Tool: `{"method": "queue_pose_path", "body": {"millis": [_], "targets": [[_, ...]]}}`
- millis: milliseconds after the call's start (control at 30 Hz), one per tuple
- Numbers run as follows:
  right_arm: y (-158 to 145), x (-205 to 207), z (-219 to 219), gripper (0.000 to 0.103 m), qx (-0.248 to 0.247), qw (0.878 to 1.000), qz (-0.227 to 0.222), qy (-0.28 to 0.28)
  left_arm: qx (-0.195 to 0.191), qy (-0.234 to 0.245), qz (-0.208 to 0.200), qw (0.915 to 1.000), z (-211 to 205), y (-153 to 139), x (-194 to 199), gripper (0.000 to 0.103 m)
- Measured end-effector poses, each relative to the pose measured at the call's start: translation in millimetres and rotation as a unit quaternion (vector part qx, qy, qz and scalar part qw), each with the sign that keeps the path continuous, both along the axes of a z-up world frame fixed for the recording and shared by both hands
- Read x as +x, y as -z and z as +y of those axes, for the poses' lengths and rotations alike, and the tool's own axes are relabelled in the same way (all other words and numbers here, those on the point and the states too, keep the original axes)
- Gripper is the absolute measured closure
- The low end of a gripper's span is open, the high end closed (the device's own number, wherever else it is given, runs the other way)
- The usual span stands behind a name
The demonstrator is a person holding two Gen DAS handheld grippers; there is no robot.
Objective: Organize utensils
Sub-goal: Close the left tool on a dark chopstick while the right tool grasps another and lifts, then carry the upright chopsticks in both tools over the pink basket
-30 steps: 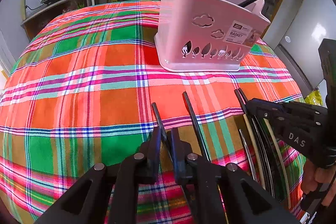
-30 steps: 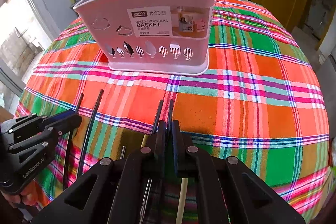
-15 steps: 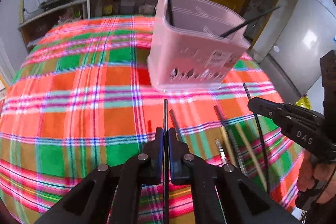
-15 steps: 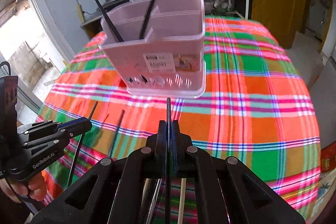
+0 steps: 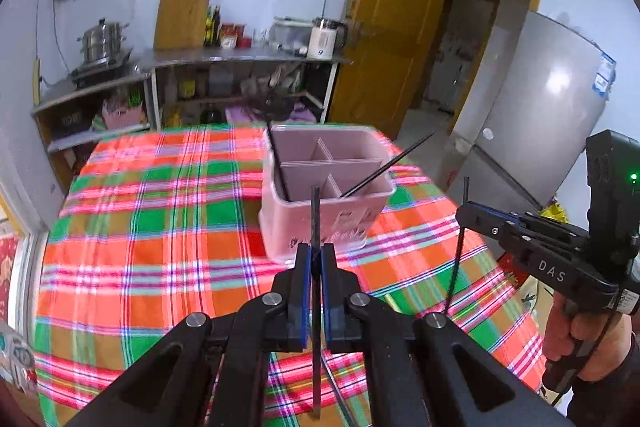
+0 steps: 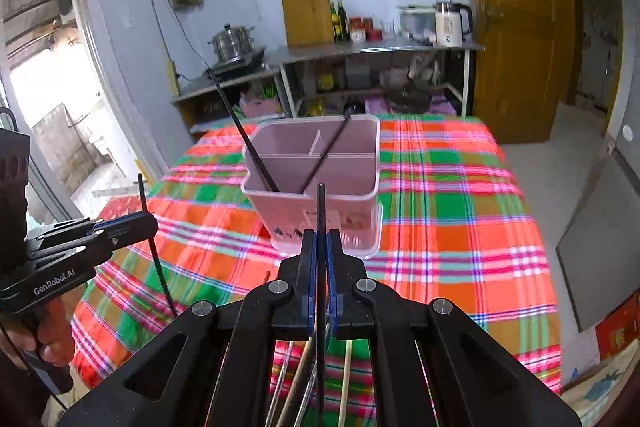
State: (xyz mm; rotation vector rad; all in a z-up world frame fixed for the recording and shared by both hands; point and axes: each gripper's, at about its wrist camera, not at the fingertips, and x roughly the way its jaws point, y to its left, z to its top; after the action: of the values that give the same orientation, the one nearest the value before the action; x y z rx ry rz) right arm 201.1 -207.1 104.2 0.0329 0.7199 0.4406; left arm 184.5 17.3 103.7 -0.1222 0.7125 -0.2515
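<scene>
Chopsticks, black, four in view. One black chopstick stands upright, pinched between the blue-padded fingers of the left gripper, its tip in line with the near wall of the basket. A second black chopstick is likewise clamped upright in the right gripper, jaws narrow on the shaft. Both grippers are raised above the table, each visible from the other's camera.

Pink utensil basket: plastic, divided into compartments, standing on the plaid tablecloth past both grippers. Contents: two further black chopsticks leaning inside, one tilted toward the left rim in the near left compartment, the other crossing the central divider; its exact compartment cannot be told.

Loose utensils: pale bamboo chopsticks and at least one metallic piece, lying on the cloth beneath the right gripper, partly hidden by its frame.

Background: steel shelving with stacked steamer pot, electric kettle, bottles and a wooden cutting board; yellow door; grey refrigerator.
</scene>
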Motion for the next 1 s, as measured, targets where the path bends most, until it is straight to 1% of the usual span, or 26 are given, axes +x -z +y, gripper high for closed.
{"method": "queue_pose_path", "body": {"millis": [200,467,633,867,1000], "targets": [[-20,-11,-3,0.099,0.003,1.000,-0.026,-0.001,0.004,0.005,-0.016,0.9998,-4,-15,-3,0.099],[-26,-21,-6,0.099,0.001,0.999,-0.033,0.001,0.004,0.008,-0.015,0.9998,-6,-20,-5,0.099],[-33,-20,-7,0.099,0.004,0.999,-0.039,0.006,0.003,0.009,-0.015,0.9998,-3,-27,-4,0.099],[-55,-11,0,0.099,0.017,0.998,-0.066,0.005,-0.006,0.009,-0.035,0.9993,4,-55,6,0.099],[-66,-2,6,0.099,0.030,0.997,-0.077,0.004,-0.009,0.004,-0.048,0.9988,9,-74,20,0.099]]}}
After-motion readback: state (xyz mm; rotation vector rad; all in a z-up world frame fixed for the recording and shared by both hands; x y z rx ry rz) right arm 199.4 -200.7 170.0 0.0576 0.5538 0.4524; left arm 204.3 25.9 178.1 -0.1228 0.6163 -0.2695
